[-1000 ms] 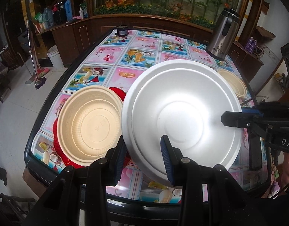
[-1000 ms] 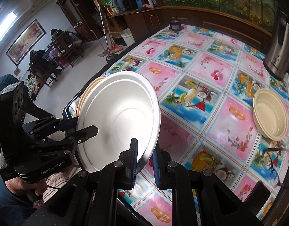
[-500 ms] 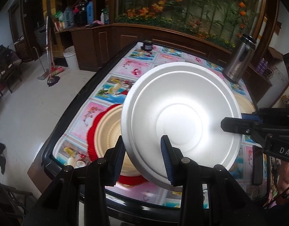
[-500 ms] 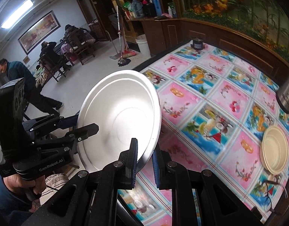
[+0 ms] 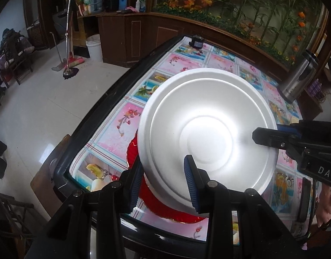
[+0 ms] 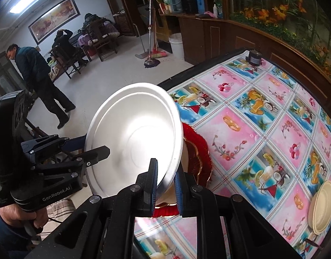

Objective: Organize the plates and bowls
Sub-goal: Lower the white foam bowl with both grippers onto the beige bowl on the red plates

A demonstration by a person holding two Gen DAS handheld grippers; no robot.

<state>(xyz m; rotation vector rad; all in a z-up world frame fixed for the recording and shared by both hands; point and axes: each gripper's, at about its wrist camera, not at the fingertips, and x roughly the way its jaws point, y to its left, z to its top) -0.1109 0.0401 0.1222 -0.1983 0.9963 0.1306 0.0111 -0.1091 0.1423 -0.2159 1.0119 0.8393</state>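
White plate clamped by both jaws above red plate.

A white foam plate held above a fruit-print tablecloth, the left gripper clamped on its near rim, the right gripper on its right edge; a red plate beneath it; a steel flask stands upright beyond.
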